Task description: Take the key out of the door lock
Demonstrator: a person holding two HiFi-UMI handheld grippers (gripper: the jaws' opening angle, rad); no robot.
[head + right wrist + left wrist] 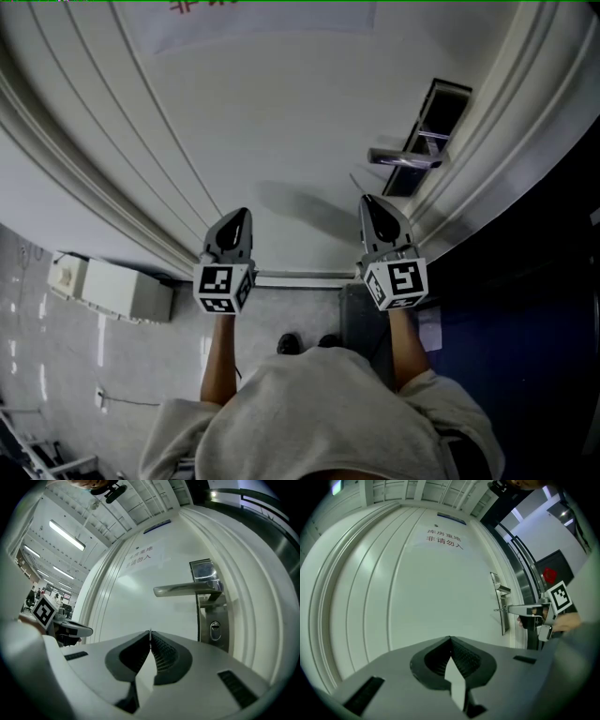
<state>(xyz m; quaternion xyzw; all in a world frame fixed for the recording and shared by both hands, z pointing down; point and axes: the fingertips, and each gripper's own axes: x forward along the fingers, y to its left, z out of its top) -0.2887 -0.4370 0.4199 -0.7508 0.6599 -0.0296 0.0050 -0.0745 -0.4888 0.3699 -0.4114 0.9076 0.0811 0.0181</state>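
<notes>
A white door (pixel 281 122) fills the head view. Its steel lock plate (pixel 427 131) with a lever handle (pixel 403 157) sits at the right edge. In the right gripper view the handle (pixel 187 589) is above the lock cylinder (pixel 214 630), seen end-on. In the left gripper view a thin piece, seemingly the key (pixel 500 610), sticks out of the plate below the handle. My right gripper (pixel 367 200) is shut and empty, its tip (pixel 511 607) just short of that piece. My left gripper (pixel 242 214) hangs shut and empty before the door's middle.
A paper sign with red characters (pixel 444 538) is stuck high on the door. A white box (pixel 112 289) stands on the floor at the left by the moulded door frame (pixel 84 187). A dark panel (pixel 525 309) borders the door on the right.
</notes>
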